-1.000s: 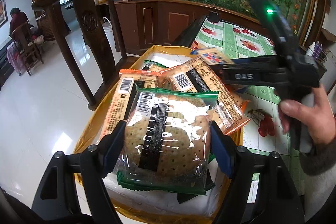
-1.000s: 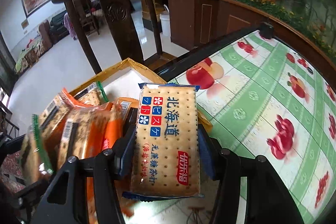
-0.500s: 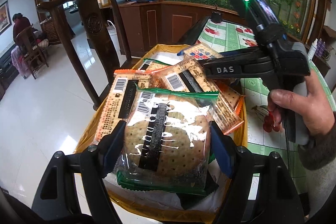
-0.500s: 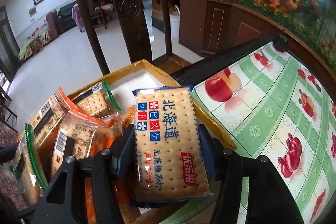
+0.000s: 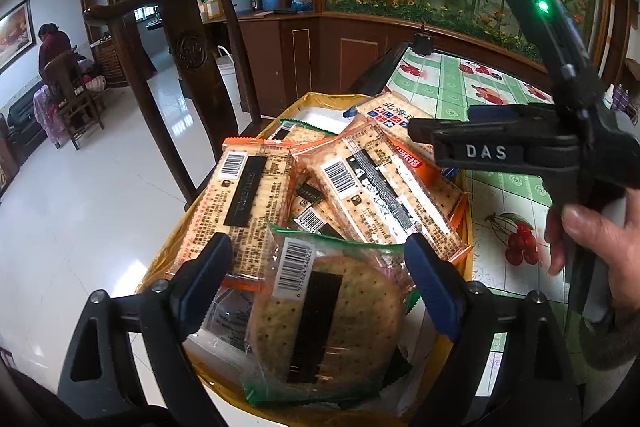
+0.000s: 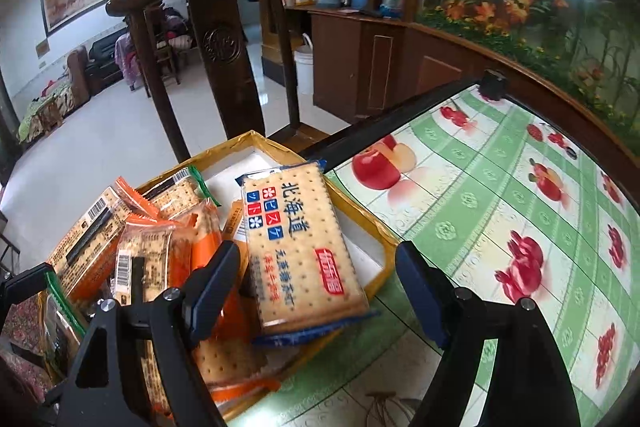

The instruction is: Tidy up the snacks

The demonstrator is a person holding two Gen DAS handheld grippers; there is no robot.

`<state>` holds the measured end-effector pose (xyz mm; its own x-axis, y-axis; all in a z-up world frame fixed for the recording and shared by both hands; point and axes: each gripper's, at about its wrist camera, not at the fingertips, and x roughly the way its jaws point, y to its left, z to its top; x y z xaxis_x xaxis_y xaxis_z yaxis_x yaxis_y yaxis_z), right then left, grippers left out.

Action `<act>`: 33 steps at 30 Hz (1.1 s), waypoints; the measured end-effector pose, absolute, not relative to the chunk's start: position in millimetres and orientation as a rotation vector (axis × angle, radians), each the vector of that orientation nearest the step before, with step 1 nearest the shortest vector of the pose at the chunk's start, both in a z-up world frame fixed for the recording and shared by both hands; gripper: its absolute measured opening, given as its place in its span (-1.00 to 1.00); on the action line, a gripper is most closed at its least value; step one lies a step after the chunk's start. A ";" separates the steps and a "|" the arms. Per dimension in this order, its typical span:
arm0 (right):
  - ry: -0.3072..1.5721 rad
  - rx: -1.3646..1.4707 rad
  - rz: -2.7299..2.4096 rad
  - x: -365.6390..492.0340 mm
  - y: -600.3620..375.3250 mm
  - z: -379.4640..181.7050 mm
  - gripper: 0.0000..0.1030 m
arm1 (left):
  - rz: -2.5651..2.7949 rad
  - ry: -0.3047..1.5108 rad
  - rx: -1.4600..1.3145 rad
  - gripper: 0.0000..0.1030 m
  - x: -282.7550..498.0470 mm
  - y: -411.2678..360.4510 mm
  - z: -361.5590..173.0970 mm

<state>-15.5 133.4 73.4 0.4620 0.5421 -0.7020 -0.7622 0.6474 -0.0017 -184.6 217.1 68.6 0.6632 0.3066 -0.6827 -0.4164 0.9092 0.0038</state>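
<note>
Now both packets are out of our grip: the left gripper [image 5: 316, 267] is opening, its blue pads standing clear on either side of the round cracker packet [image 5: 320, 311], which half a second ago sat pinched between them and now lies tilted at the near end of the gold tray [image 5: 168, 259]. Across the tray, the right gripper [image 6: 316, 287] is opening too, and the blue-edged cracker packet [image 6: 300, 251] it carried upright a second ago rests slanted against the tray's right rim, one end hanging past the edge toward the fruit-print tablecloth [image 6: 500, 211]; neither pad touches it. From the left camera we see the right tool side-on, held by a hand [image 5: 596, 251], with that same packet lying beyond its fingers. Between the two sit the orange-wrapped cracker packs [image 5: 372, 187], heaped crosswise rather than in rows, and one green-edged pack [image 6: 180, 187] near the far wall of the tray. We read this as two deliveries finished at once, so every snack in sight is now in the tray or leaning on it. What seems left is tidying: the blue-edged packet looks liable to slide off the rim, and the pile is far from orderly. A dark wooden chair [image 5: 192, 59] stands just behind the tray
</note>
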 end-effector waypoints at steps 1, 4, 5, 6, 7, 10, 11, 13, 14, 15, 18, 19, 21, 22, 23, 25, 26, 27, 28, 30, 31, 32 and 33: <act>0.720 -0.333 0.814 -17.1 130.6 73.9 0.55 | 0.414 0.735 -0.153 0.71 -184.8 216.6 69.5; 0.697 -0.311 0.802 -23.7 122.5 77.1 0.55 | 0.424 0.716 -0.139 0.72 -185.9 213.7 73.4; 0.691 -0.306 0.799 -25.5 120.2 78.6 0.55 | 0.425 0.711 -0.138 0.73 -186.1 213.1 74.9; 0.686 -0.304 0.793 -27.5 118.4 79.7 0.55 | 0.428 0.704 -0.138 0.73 -186.2 212.5 76.6; 0.682 -0.303 0.786 -29.5 116.4 81.0 0.55 | 0.432 0.697 -0.139 0.74 -186.1 212.1 78.2; 0.662 -0.285 0.763 -36.0 108.5 84.7 0.56 | 0.440 0.678 -0.147 0.74 -185.4 214.1 81.9; 0.658 -0.273 0.762 -38.3 105.7 85.7 0.57 | 0.445 0.670 -0.149 0.74 -184.8 215.3 83.7; 0.652 -0.255 0.753 -41.9 101.4 86.1 0.57 | 0.461 0.653 -0.153 0.75 -183.5 218.2 86.7; 0.648 -0.248 0.743 -43.8 99.5 86.0 0.57 | 0.464 0.649 -0.156 0.75 -183.4 219.0 87.4; 0.645 -0.241 0.736 -46.1 98.1 86.0 0.57 | 0.469 0.637 -0.164 0.75 -182.7 221.1 89.9; 0.636 -0.227 0.721 -51.4 94.9 85.4 0.58 | 0.491 0.604 -0.169 0.76 -179.4 223.9 95.4; 0.633 -0.227 0.714 -52.5 94.7 85.2 0.58 | 0.500 0.595 -0.168 0.77 -178.6 225.0 96.9; 0.629 -0.223 0.699 -53.9 93.1 85.6 0.58 | 0.510 0.581 -0.170 0.79 -178.6 225.9 99.0; 0.627 -0.217 0.696 -54.9 91.8 86.1 0.58 | 0.513 0.575 -0.171 0.79 -178.7 226.4 99.3; 0.624 -0.207 0.697 -55.9 90.4 86.7 0.58 | 0.521 0.569 -0.174 0.79 -177.7 227.0 100.4; 0.619 -0.192 0.693 -57.9 87.6 87.4 0.58 | 0.534 0.557 -0.178 0.79 -176.5 226.9 101.3; 0.614 -0.188 0.694 -59.8 86.2 87.7 0.58 | 0.537 0.553 -0.179 0.79 -175.9 226.7 101.6; 0.612 -0.189 0.691 -60.9 85.7 87.8 0.58 | 0.542 0.547 -0.183 0.79 -175.8 226.9 102.0; 0.609 -0.189 0.689 -62.4 85.1 87.8 0.58 | 0.544 0.544 -0.184 0.79 -175.0 225.7 102.1; 0.604 -0.190 0.680 -65.0 83.9 88.0 0.58 | 0.549 0.536 -0.184 0.80 -175.0 225.5 102.5; 0.601 -0.187 0.680 -66.4 82.7 88.2 0.58 | 0.551 0.534 -0.183 0.80 -175.3 225.3 103.0; 0.598 -0.180 0.681 -66.9 81.4 88.4 0.58 | 0.555 0.532 -0.181 0.80 -175.7 224.8 103.0; 0.596 -0.175 0.680 -67.4 80.4 88.4 0.58 | 0.563 0.529 -0.176 0.80 -176.0 224.6 103.0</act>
<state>-67.4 80.4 88.4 0.6192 0.5392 -0.5708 -0.6364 0.7704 0.0374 -176.0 224.6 103.0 0.7170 0.4617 -0.5223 -0.5500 0.8350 -0.0169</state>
